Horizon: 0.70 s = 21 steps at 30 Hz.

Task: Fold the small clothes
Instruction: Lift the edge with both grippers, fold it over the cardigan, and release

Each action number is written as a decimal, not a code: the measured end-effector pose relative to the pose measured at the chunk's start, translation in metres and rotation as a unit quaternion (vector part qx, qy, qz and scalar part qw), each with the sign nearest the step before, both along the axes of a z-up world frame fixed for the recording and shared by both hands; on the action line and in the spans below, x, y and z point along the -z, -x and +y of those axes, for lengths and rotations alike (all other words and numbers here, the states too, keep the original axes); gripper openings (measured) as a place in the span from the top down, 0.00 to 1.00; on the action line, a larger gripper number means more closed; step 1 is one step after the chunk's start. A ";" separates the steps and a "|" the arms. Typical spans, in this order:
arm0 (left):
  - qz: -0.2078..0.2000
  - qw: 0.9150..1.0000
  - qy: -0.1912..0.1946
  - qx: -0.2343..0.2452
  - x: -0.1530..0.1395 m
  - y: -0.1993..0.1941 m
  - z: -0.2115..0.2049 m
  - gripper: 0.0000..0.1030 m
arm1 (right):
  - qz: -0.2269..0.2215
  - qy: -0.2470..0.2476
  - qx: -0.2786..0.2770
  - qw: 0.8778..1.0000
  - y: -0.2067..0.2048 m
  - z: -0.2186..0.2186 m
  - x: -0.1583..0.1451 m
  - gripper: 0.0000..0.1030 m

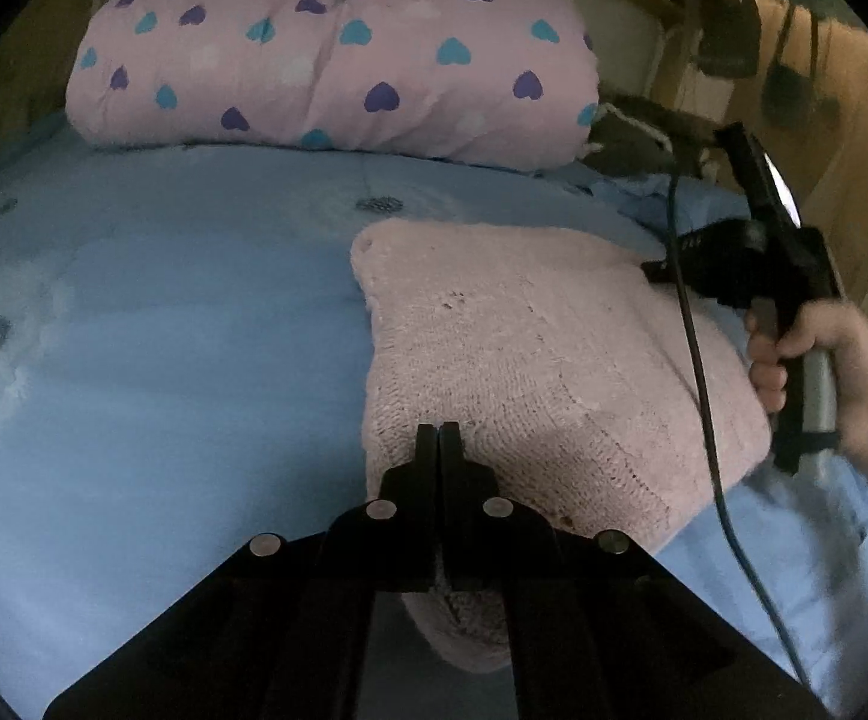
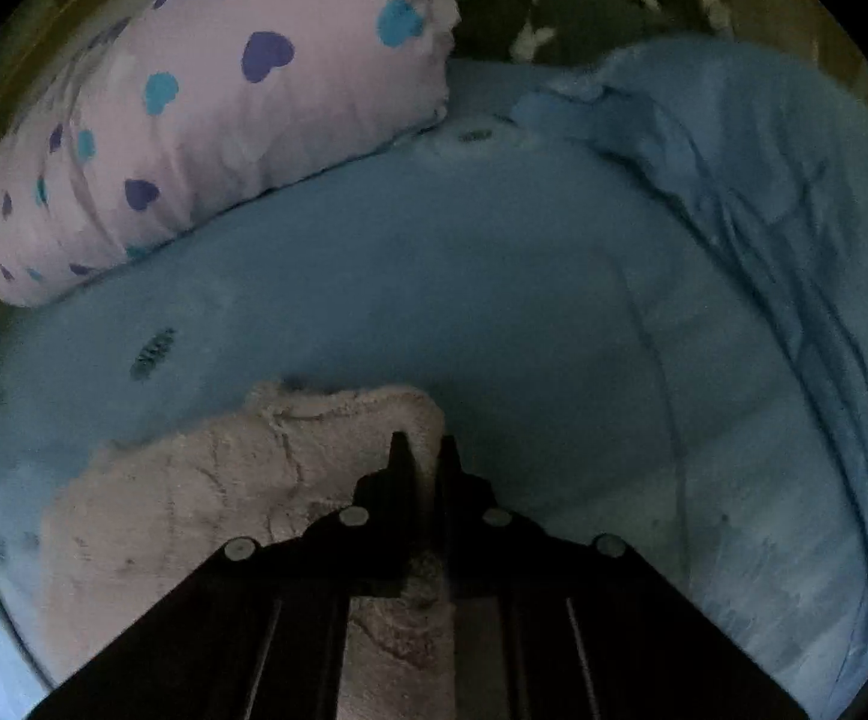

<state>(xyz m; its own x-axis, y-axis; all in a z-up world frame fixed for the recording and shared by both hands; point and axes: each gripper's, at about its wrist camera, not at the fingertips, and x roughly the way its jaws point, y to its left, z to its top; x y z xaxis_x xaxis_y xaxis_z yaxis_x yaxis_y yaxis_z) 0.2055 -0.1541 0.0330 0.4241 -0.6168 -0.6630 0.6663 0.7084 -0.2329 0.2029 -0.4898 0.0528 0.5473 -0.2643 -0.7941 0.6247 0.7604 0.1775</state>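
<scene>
Both my left claw (image 1: 439, 429) and right claw (image 2: 423, 444) clamp the pink knitted garment (image 1: 530, 348); loose knit could slip, collapsing the fold.

Open sheet (image 1: 164, 330) to my left; pillow (image 1: 338, 60) blocks far edge, bunched blanket (image 2: 764, 180) crowds right.

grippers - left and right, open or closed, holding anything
Left gripper: shut on the pink knitted garment, pinching its near edge.
Right gripper: shut on the same garment's other edge, a strip of knit between its fingers.
</scene>
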 end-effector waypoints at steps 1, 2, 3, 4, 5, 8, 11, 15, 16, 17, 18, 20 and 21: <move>0.008 1.000 0.013 -0.001 0.000 -0.002 0.006 1.00 | 0.009 0.010 -0.001 1.000 0.002 0.003 -0.005 0.75; 0.018 0.999 0.031 -0.003 -0.001 -0.005 0.011 1.00 | 0.016 0.019 -0.005 1.000 0.006 0.005 -0.010 0.55; 0.027 0.998 0.050 -0.004 -0.004 -0.006 0.017 1.00 | 0.019 0.029 -0.011 0.999 0.013 0.011 -0.017 0.48; 0.031 0.997 0.073 0.003 -0.008 -0.005 0.023 1.00 | 0.006 0.040 -0.025 0.999 0.026 0.018 -0.027 0.44; 0.023 0.995 0.093 0.023 -0.015 0.001 0.028 0.96 | -0.009 0.046 -0.040 0.998 0.044 0.026 -0.035 0.39; -0.027 0.988 0.095 0.114 -0.032 0.027 0.020 0.71 | -0.043 0.035 -0.059 0.997 0.099 0.053 -0.042 0.20; -0.108 0.985 0.044 0.131 -0.032 0.061 0.006 0.50 | -0.045 -0.019 -0.044 0.998 0.123 0.065 -0.024 0.20; -0.210 0.974 -0.086 0.021 -0.022 0.085 -0.014 0.46 | -0.040 -0.077 0.015 0.996 0.133 0.065 0.009 0.18; -0.218 0.972 -0.090 0.003 -0.023 0.086 -0.012 0.45 | -0.049 -0.107 0.025 0.993 0.135 0.063 0.017 0.12; -0.219 0.972 -0.088 -0.005 -0.024 0.085 -0.011 0.40 | -0.058 -0.125 0.036 0.990 0.136 0.060 0.024 0.07; -0.205 0.975 -0.090 -0.006 -0.023 0.081 -0.011 0.36 | -0.067 -0.130 0.038 0.989 0.137 0.059 0.026 0.06; -0.111 0.988 -0.101 0.017 -0.008 0.056 -0.015 0.34 | -0.075 -0.137 0.021 0.987 0.133 0.061 0.029 0.00; -0.038 0.993 -0.109 0.026 0.007 0.040 -0.016 0.34 | -0.086 -0.147 0.008 0.985 0.132 0.062 0.030 0.00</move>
<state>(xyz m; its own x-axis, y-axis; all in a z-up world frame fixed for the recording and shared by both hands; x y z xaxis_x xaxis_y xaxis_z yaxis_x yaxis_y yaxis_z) 0.1652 -0.1700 0.0264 0.4504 -0.4843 -0.7501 0.7125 0.7012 -0.0250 0.0708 -0.4275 0.0227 0.6776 -0.0468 -0.7339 0.5782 0.6507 0.4922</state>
